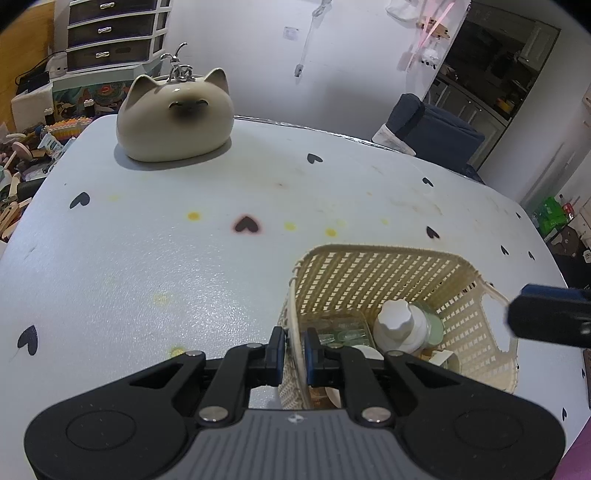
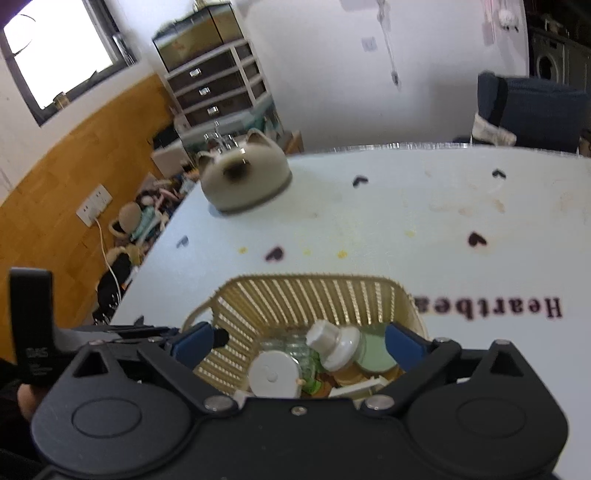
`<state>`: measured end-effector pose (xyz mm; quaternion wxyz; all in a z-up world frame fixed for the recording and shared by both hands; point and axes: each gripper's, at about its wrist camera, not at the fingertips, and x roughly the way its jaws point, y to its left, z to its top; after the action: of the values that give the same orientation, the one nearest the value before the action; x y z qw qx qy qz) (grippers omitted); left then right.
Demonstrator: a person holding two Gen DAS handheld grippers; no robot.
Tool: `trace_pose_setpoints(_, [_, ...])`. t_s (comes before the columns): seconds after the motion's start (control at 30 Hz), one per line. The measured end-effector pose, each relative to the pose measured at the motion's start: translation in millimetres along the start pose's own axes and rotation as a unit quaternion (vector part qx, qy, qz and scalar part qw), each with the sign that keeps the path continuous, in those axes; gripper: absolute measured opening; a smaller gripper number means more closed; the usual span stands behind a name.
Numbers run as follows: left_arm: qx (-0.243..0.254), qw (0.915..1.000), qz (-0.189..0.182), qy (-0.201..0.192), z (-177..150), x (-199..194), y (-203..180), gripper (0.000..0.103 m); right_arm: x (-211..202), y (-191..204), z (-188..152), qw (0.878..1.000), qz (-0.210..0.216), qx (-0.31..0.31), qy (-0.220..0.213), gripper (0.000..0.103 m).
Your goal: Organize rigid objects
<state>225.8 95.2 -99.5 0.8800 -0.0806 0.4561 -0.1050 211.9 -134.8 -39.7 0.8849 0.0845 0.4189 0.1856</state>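
Left tongs (image 1: 294,349) clenched on cream basket (image 1: 388,266) wall, steadying it on worktop (image 1: 147,258). Right tongs (image 2: 299,341) released, spread wide above basket; white-capped bottle (image 2: 334,345) lies inside.

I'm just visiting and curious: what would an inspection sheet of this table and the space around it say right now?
Surface: white table with black heart prints and yellow stains.
Job's things: cream basket holding a white-capped bottle, a round white lid, a pale green disc and a clear container.
Clutter: ceramic cat at the far corner, apart from the basket.
Grippers: left gripper shut on the basket's wall; right gripper open above the basket, nothing between its fingers.
Cables: white cable from a wall socket.
Surroundings: drawer unit, floor piled with toys, dark blue chair.
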Motion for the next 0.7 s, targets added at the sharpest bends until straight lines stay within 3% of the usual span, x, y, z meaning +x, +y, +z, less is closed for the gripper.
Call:
trace_pose_setpoints(0.3, [0.011, 0.9999, 0.010, -0.001, 2, -2, -3, 0.013, -29, 0, -9, 0.998, -0.011, -0.004, -0.054, 0.103])
trace_pose_setpoints(0.37, [0.013, 0.9997, 0.020, -0.004, 2, -5, -5, 0.022, -34, -4, -12, 0.998, -0.012, 0.001, -0.060, 0.103])
trace_pose_setpoints(0.43, [0.012, 0.9995, 0.028, -0.012, 2, -10, -6, 0.038, -39, -7, -14, 0.998, -0.014, 0.003, -0.067, 0.103])
trace_pose_setpoints(0.7, [0.012, 0.9960, 0.067, -0.059, -6, -54, -24, 0.060, -60, -19, -24, 0.996, -0.021, -0.009, -0.092, 0.103])
